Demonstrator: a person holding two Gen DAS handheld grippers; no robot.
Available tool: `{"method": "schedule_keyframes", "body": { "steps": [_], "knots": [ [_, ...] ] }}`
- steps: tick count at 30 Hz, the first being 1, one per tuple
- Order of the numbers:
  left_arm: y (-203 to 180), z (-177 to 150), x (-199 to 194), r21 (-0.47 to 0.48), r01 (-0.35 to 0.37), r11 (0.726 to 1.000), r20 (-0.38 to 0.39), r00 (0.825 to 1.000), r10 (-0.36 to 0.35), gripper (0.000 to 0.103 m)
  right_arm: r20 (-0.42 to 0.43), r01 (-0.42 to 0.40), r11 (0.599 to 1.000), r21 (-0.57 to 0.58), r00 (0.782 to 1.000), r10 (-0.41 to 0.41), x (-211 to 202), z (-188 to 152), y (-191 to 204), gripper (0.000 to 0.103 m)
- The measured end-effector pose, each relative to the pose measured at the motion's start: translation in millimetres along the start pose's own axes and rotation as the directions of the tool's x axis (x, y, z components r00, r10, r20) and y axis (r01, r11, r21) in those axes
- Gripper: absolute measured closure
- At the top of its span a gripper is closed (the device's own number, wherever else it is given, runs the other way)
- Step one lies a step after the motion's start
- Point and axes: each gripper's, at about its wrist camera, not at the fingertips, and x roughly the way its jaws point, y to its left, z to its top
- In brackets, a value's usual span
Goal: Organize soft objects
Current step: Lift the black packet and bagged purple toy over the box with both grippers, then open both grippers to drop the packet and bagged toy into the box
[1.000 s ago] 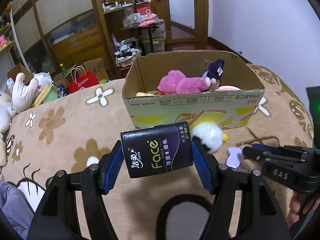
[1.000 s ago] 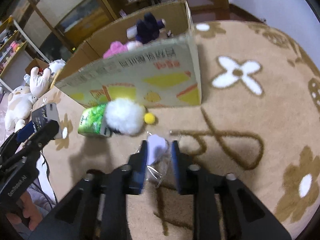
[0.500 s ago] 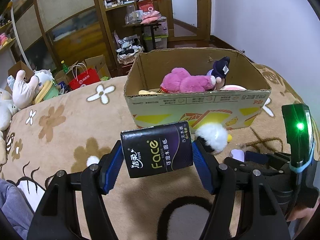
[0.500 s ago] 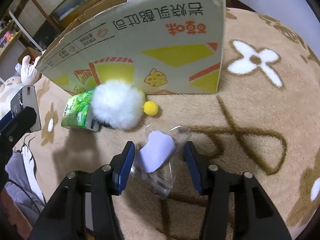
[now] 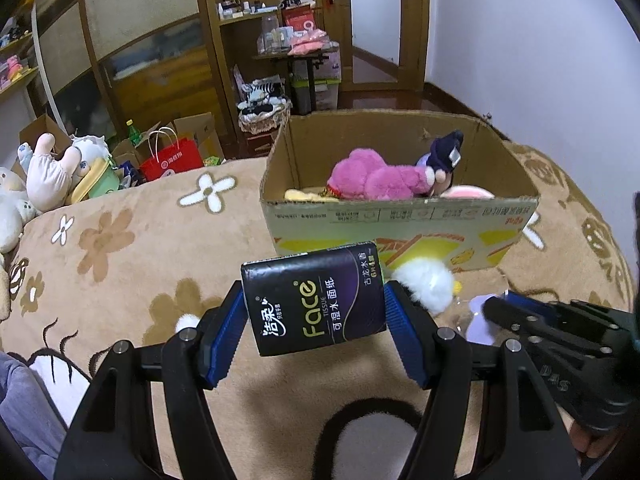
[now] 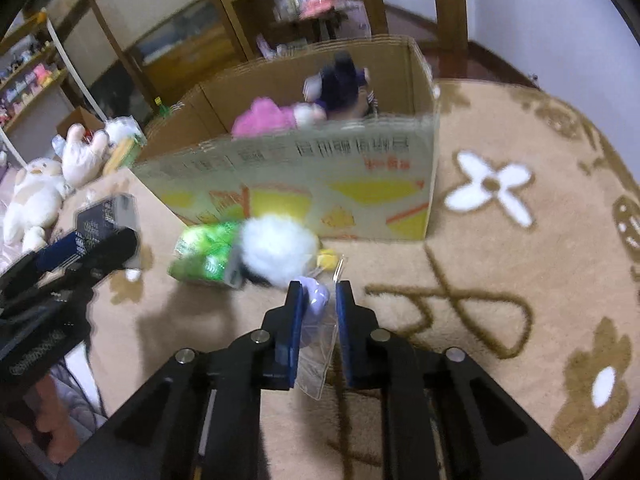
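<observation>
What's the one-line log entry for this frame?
left gripper: shut on tissue pack | right gripper: shut on clear packet | cardboard box: holds pink plush

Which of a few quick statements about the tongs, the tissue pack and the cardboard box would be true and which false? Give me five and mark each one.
1. The left tongs grip a dark tissue pack. True.
2. The cardboard box has nothing in it. False: a pink plush toy and a dark-hatted doll lie inside.
3. The right tongs are closed on a small lilac item in a clear wrapper. True.
4. The white fluffy ball sits inside the box. False: it lies on the blanket in front of the box.
5. A green packet lies right beside the fluffy ball. True.
</observation>
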Motion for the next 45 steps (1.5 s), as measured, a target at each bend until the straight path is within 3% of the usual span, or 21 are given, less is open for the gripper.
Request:
{"method": "schedule_keyframes", "body": {
  "steps": [7, 13, 25, 31, 39, 45],
  "knots": [
    [-4.4, 7.6, -18.3, 0.029, -0.011, 1.000, 0.110, 0.994, 0.008, 0.037, 0.189, -0.011, 1.000, -0.004, 0.982, 0.011, -59.1, 20.8, 1.0, 0.086],
    [-11.4, 20.4, -29.6, 0.071, -0.015, 0.997, 0.198, 0.980, 0.001, 0.037, 0.341, 0.055, 0.998, -0.033, 0.939, -0.040, -93.0, 38.4, 4.2, 0.086],
    [-14.1, 49.5, -35.6, 0.125, 0.003, 0.992, 0.312, 0.949, -0.042, 0.036, 0.479, 0.148, 0.977, -0.151, 0.876, -0.059, -96.8, 72.0, 21.3, 0.086],
    [-18.6, 66.0, -8.6, 0.164, -0.009, 0.986, 0.317, 0.948, -0.044, 0.036, 0.476, 0.165, 0.967, -0.192, 0.878, -0.055, -79.8, 86.8, 22.3, 0.085],
    [-14.9, 74.3, 38.5, 0.128, 0.042, 0.991, 0.225, 0.972, -0.070, 0.036, 0.488, 0.149, 0.971, -0.187, 0.872, -0.040, -57.1, 88.9, 17.5, 0.085],
    [-8.9, 79.1, 58.1, 0.108, 0.075, 0.991, 0.177, 0.980, -0.094, 0.035, 0.430, 0.149, 0.973, -0.175, 0.901, -0.060, -30.8, 92.5, 10.2, 0.084]
  ]
}}
